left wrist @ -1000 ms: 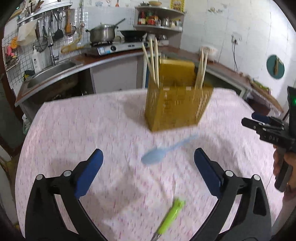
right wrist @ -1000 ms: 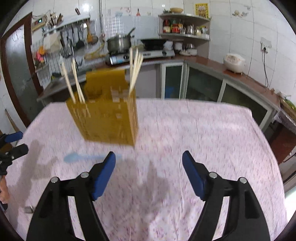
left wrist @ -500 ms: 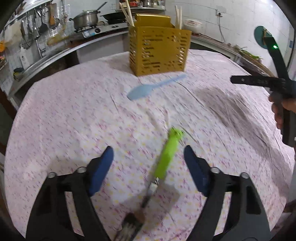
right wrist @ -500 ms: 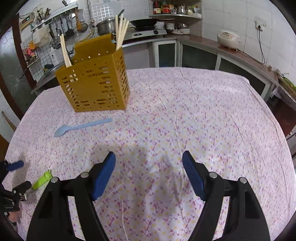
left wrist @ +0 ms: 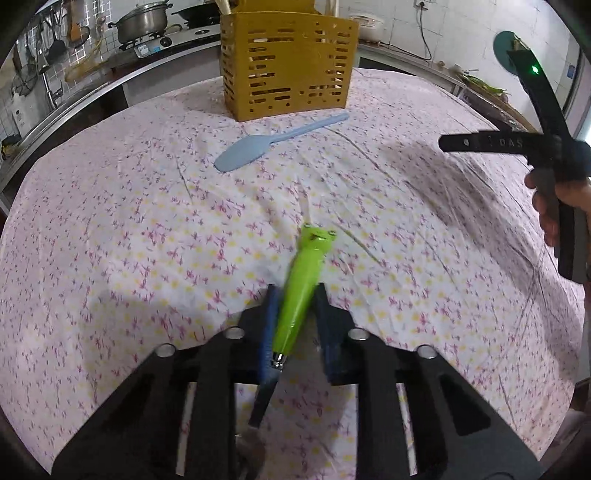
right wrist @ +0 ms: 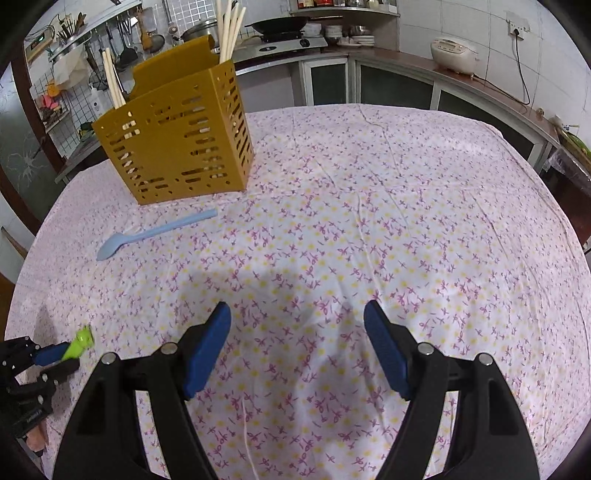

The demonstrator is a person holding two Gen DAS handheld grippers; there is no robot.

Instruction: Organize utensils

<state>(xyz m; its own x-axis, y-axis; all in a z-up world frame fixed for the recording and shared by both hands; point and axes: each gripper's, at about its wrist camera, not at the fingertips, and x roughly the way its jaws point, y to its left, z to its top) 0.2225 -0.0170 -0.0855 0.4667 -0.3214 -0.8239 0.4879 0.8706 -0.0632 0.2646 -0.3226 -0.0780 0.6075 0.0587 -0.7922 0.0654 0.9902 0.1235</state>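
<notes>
A fork with a green frog handle (left wrist: 308,258) lies on the floral tablecloth (left wrist: 147,240). My left gripper (left wrist: 296,288) is closing its jaws, and the blue pads sit against both sides of the green handle. The fork's metal end is hidden under the gripper. The right wrist view shows the same grip at its far left, on the green handle (right wrist: 82,339). A pale blue spoon (left wrist: 273,142) (right wrist: 147,234) lies flat in front of the yellow slotted utensil holder (left wrist: 286,62) (right wrist: 177,144), which holds chopsticks (right wrist: 229,26). My right gripper (right wrist: 297,325) hangs open over bare cloth, holding nothing.
The table edge curves round on all sides. A kitchen counter with a stove, a pot (left wrist: 142,24) and a rice cooker (right wrist: 454,51) stands behind the table. The right gripper (left wrist: 448,142), with a hand on it, shows at the right of the left wrist view.
My left gripper came down over the green-handled fork and its jaws closed from wide open onto the handle. The right gripper sank toward the table and stayed open.
</notes>
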